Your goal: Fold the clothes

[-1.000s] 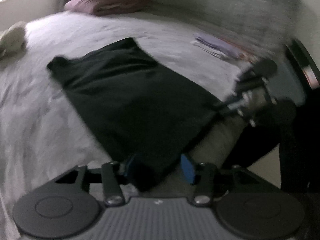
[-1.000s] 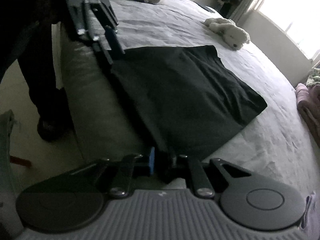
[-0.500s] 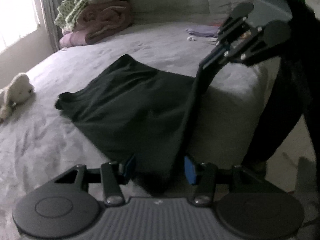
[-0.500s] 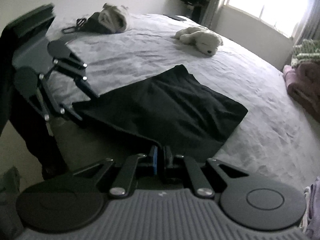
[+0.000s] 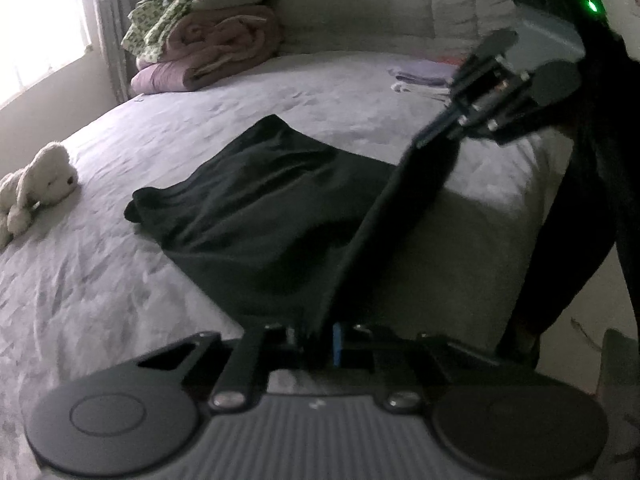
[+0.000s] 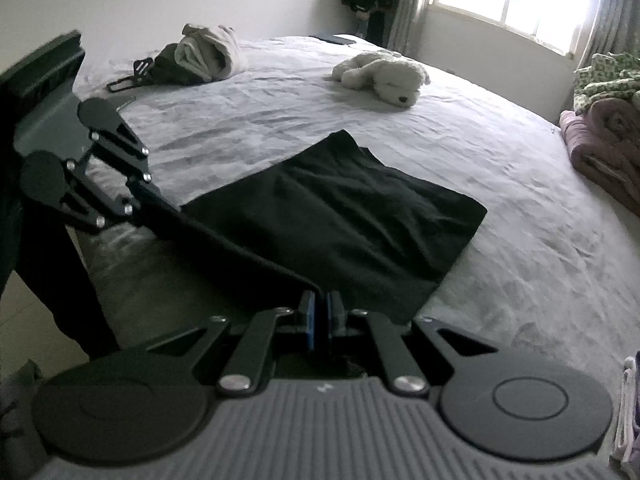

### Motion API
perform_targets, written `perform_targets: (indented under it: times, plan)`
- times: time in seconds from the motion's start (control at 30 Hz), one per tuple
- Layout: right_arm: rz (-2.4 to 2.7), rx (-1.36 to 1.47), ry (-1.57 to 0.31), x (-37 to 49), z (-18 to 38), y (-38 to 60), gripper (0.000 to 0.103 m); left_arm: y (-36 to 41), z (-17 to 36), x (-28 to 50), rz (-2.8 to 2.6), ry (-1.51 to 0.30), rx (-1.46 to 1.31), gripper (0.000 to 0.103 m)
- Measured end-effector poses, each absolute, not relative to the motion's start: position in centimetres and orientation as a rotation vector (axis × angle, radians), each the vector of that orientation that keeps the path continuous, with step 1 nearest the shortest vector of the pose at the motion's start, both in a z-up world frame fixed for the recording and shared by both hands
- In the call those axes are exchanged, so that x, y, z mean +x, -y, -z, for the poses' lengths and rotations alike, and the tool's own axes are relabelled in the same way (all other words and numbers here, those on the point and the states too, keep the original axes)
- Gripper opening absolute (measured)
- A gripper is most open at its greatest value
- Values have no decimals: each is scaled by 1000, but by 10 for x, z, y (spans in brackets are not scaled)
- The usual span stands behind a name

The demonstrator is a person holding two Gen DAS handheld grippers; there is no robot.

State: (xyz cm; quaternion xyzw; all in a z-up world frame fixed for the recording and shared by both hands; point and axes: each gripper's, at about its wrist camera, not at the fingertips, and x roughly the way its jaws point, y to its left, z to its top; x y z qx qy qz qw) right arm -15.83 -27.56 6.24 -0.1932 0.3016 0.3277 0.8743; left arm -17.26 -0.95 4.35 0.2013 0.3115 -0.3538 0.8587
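A black garment (image 5: 260, 216) lies flat on the grey bedsheet (image 5: 100, 280), its near hem lifted off the bed's edge. In the left wrist view my left gripper (image 5: 320, 340) is closing, with one corner of that hem pinched between its blue pads. My right gripper (image 5: 432, 136) holds the other corner, up and to the right. In the right wrist view the right gripper (image 6: 320, 316) is shut on the black garment (image 6: 352, 224), and the left gripper (image 6: 164, 208) grips the far corner. The hem runs taut between both grippers.
A white plush toy (image 6: 384, 76) lies beyond the garment. Folded blankets (image 5: 212, 52) are stacked by the headboard. A clothes pile (image 6: 200, 56) sits at the far side and folded lavender items (image 5: 424, 76) near the headboard. A person's dark leg (image 5: 580, 240) stands beside the bed.
The left jaws have gone from wide apart to closed on the hem corner. The right gripper rose with its corner, so the near hem now hangs taut between the two.
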Motion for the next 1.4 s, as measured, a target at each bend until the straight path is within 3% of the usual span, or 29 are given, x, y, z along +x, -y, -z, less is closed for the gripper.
perform_targets:
  times: [0.17,0.23,0.43,0.5,0.53,0.6,1.17,1.4]
  plan:
    - [-721,-482,-613,-167,-54,274,23,7,-45,-165,732,-681,369,10]
    - [-723,-503,-606,-170,-51,274,46,6,-44,-162,730,-692,351,9]
    - [-703,-596,-597,-178,-41,273,46,4,-45,-156,716,-705,310,9]
    - [-681,-634,-592,-180,-36,271,43,3,-46,-155,713,-699,305,9]
    - [-674,-637,-592,-179,-34,271,28,3,-47,-155,711,-693,303,9]
    - [-687,-599,-589,-177,-36,274,7,2,-50,-155,705,-681,298,8]
    - [-577,-373,-482,-112,-82,284,5,-4,-97,-78,651,-636,88,8]
    - [-685,-306,-468,-133,-80,304,5,-33,-90,-102,874,-616,19,8]
